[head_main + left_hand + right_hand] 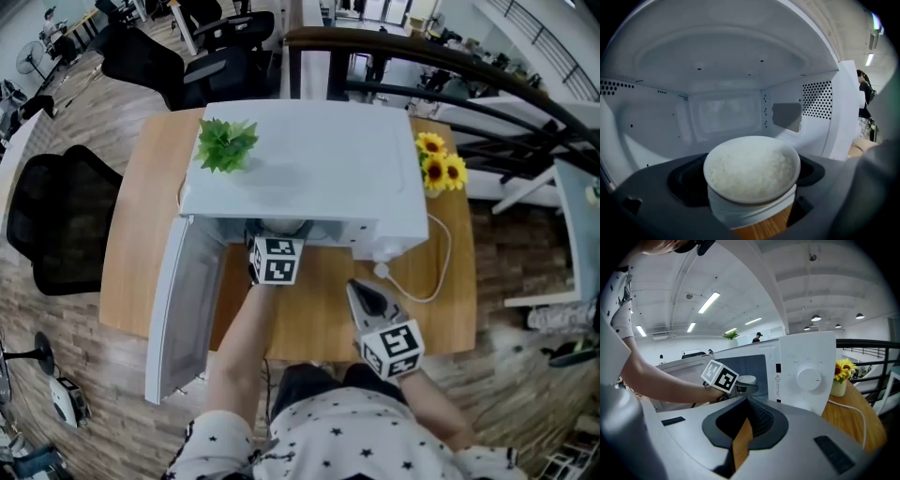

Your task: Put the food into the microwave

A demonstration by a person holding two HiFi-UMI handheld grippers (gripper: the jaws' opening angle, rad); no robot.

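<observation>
A white bowl of rice (pixel 750 169) sits between the dark fingers (pixel 686 185) of my left gripper (pixel 275 246), which is shut on it. The bowl hangs at the mouth of the white microwave (pixel 309 169), with the empty cavity (pixel 722 112) right behind it. In the head view the microwave's top hides the bowl and the jaw tips. My right gripper (pixel 361 291) is shut and holds nothing. It hovers over the wooden table (pixel 328 319) in front of the control panel (pixel 806 376). From the right gripper view the bowl (pixel 746 379) shows at the opening.
The microwave door (pixel 183 309) stands open to the left, past the table's front edge. A green plant (pixel 225 142) lies on top of the microwave. Sunflowers (pixel 439 167) stand to its right, and a white cable (pixel 427 281) loops on the table. Black chairs (pixel 56 225) stand at the left.
</observation>
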